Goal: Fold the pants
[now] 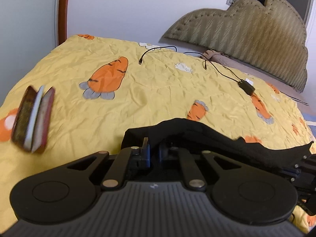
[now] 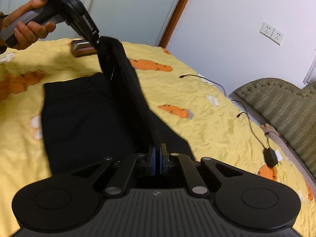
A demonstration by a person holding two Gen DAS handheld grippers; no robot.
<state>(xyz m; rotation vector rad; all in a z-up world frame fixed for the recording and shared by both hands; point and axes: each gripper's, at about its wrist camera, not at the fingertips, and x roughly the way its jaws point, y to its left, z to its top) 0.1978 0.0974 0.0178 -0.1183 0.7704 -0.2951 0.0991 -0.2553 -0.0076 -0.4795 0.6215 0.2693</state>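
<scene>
Black pants point(image 2: 83, 118) lie on the yellow carrot bedspread point(image 2: 207, 118), one edge lifted taut between both tools. Left tool point(image 2: 98, 40), gripped by a hand point(image 2: 25, 29), pinches the far end; right tool point(image 2: 158, 158) pinches the near end.

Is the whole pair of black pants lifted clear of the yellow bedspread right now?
No, most of the black fabric pants lie flat on the yellow carrot-print bedspread; only one edge is raised.

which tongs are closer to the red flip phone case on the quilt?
Left. Left tongs hold the black pants up just beside the red flip phone case; right tongs grip the same edge farther off.
</scene>
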